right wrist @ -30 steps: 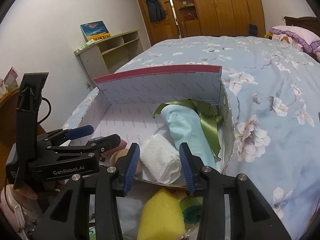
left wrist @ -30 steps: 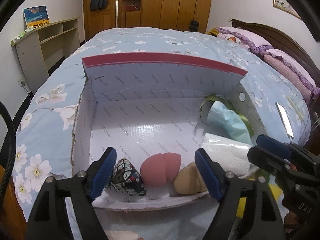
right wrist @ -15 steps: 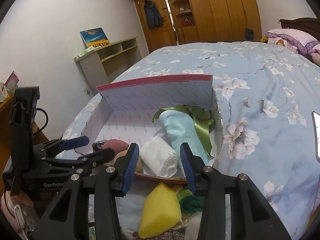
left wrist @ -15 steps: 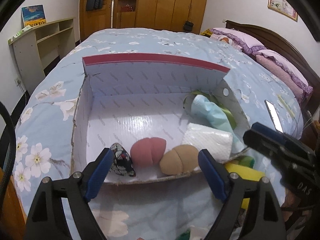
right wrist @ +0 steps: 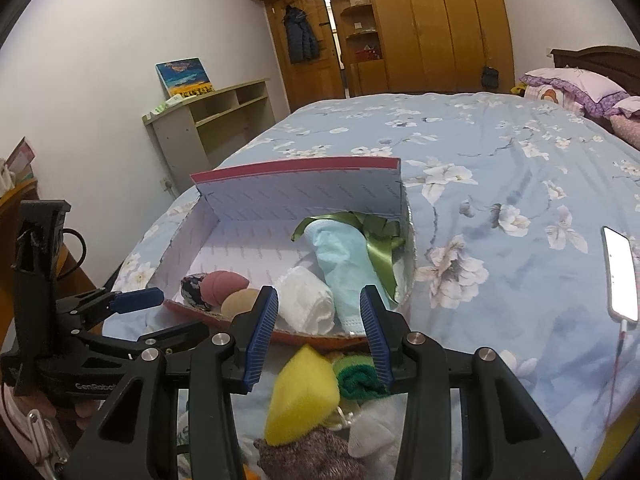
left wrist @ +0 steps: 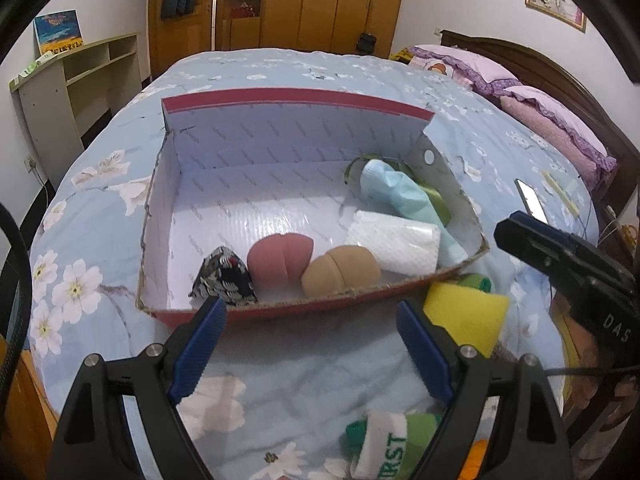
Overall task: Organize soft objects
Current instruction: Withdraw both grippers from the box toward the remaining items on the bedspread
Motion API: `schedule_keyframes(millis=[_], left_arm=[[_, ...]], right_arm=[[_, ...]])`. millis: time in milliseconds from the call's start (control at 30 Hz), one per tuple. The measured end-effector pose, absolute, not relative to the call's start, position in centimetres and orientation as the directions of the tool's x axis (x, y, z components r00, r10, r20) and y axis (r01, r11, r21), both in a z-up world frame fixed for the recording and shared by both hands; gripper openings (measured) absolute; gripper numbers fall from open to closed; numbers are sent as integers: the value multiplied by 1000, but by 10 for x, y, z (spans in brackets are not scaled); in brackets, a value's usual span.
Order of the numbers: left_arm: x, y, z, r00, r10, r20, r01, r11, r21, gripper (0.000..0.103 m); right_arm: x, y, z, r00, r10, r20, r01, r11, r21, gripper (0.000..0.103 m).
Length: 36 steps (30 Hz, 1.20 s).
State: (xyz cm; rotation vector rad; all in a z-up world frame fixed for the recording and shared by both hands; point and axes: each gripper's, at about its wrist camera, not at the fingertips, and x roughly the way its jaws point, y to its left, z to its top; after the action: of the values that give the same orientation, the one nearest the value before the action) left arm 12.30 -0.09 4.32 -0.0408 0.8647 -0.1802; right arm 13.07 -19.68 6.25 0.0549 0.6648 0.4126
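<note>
Two grippers are hovering just in front of the box (left wrist: 256, 312), both empty. Left gripper (left wrist: 310, 350) is holding its jaws wide apart over the bedspread (left wrist: 280, 380) before the box's near wall. Inside the box, along that wall, a patterned pouch (left wrist: 224, 278) is sitting leftmost, then a pink sponge (left wrist: 278, 258) touching a tan sponge (left wrist: 340, 272), then a white towel roll (left wrist: 394, 246), with a light blue cloth (left wrist: 396, 194) and green ribbon (right wrist: 380, 236) lying behind the roll at the box's right end. Outside the box, just right of its front corner, a yellow sponge (left wrist: 464, 316) and a green cloth (right wrist: 358, 376) are lying. Right gripper (right wrist: 320, 334) is hanging above them, jaws apart. A phone (right wrist: 620, 276) is lying well right of the box.
</note>
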Motion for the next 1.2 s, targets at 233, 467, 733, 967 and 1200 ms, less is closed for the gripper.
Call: schedule_keyframes(millis=[233,467,733,967,1200], left_arm=[[108,-3,41,619,-190,-762,155,981,-119,90],[93,-8,37,594,-214,-775,177,975,-134,90],[76,-19,33,573,-238,-784,221,966,-131,90],[65,-29,27,547,-256,-797,251,958,-136,90],[59,-38,18,522,-257,-813,278,953,-122,90]], right_arm=[[116,-203,66,717,369,-592,-346,925,157,44],[99,-206,66,716,358,-599,-346,928,140,44],[85,-211,61,718,342,-606,-333,934,133,44],[75,-214,56,716,334,-614,-324,937,131,44],[70,-215,52,711,335,-618,-322,937,137,44]])
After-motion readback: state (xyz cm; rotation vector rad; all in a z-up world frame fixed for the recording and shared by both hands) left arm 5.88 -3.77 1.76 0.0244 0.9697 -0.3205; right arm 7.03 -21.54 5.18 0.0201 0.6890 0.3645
